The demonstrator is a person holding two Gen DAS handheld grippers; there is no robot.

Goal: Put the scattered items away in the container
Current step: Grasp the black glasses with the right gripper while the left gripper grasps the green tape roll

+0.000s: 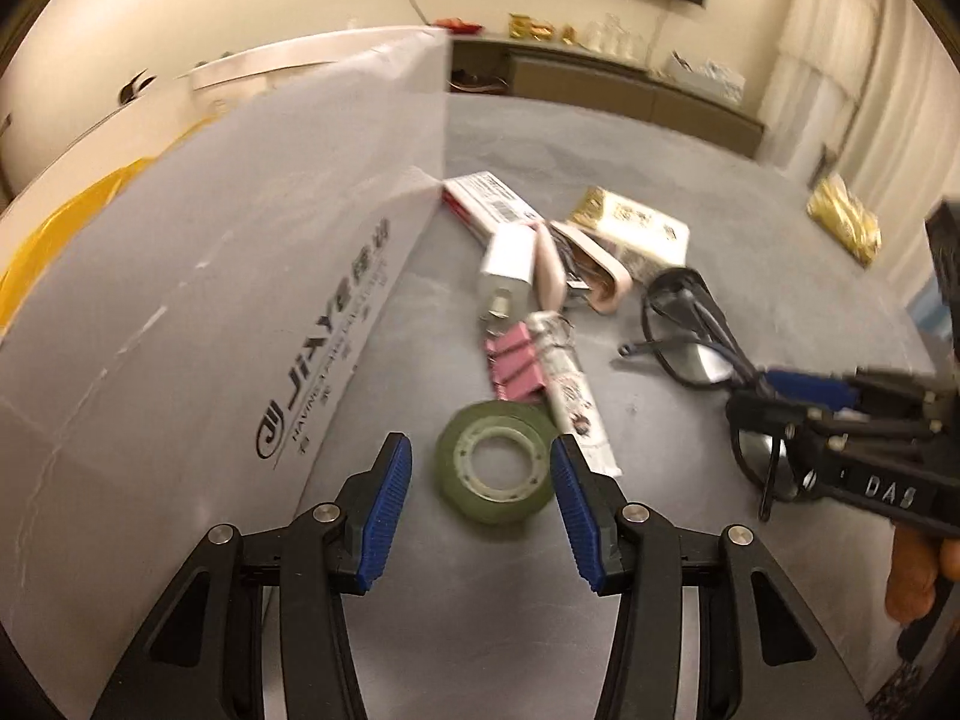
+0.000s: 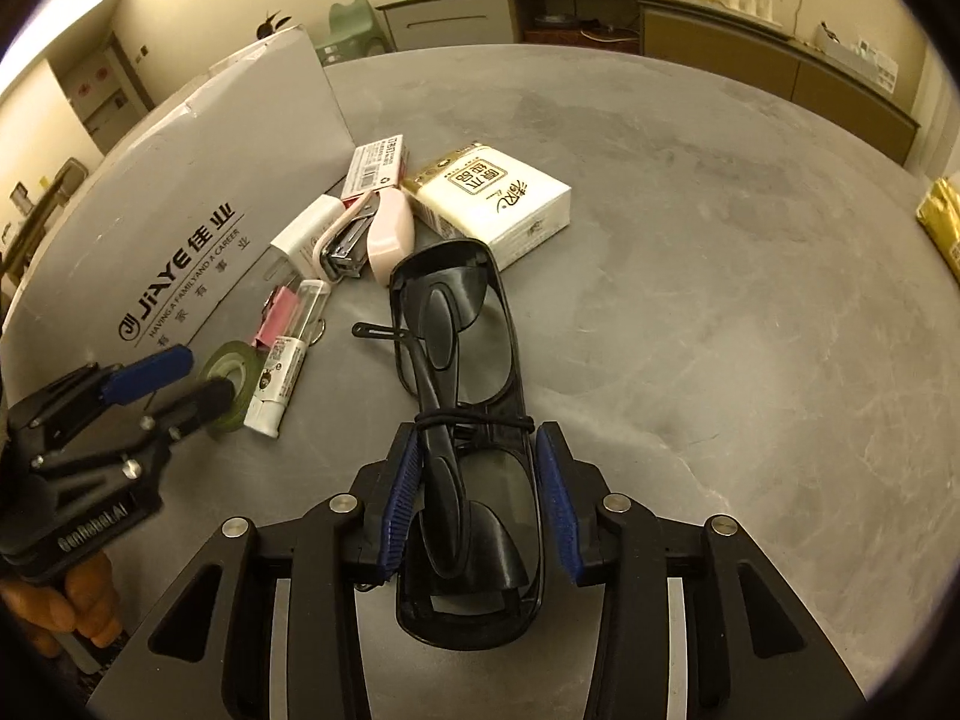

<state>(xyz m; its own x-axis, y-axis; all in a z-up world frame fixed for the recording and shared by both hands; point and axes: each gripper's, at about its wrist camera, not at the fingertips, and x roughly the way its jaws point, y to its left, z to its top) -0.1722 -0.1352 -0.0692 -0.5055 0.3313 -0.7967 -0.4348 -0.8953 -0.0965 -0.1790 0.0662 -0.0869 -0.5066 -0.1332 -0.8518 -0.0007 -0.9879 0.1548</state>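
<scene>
Two fisheye views show a grey worktop (image 1: 690, 192) with small items scattered beside a large grey cardboard box (image 1: 228, 276) printed "JIAYE".

In the left wrist view, the left tongs (image 1: 480, 468) are spread wide with a roll of green tape (image 1: 495, 461) lying flat on the worktop between the blue pads — neither pad touches it. Just beyond the tape lie a pink binder clip (image 1: 513, 369) and a white glue stick (image 1: 570, 390), side by side. Farther off sit a white charger plug (image 1: 507, 267), a pink stapler (image 1: 579, 270), a red-and-white small carton (image 1: 489, 201) against the box corner, and a white tissue pack (image 1: 642, 231). At the right edge the right tongs (image 1: 780, 414) reach in, holding black safety glasses (image 1: 690, 324).

In the right wrist view, the right tongs (image 2: 477, 501) have their blue pads on either side of the folded black safety glasses (image 2: 468, 372), which point away lengthwise — whether the pads press firmly is hard to tell. The cardboard box (image 2: 198, 192) stands at the left, with the tissue pack (image 2: 498, 201), stapler (image 2: 378, 231) and charger plug (image 2: 300, 237) near its base. At lower left the left tongs (image 2: 180, 384) hover open over the green tape (image 2: 231, 375), held by a hand (image 2: 60, 606).
</scene>
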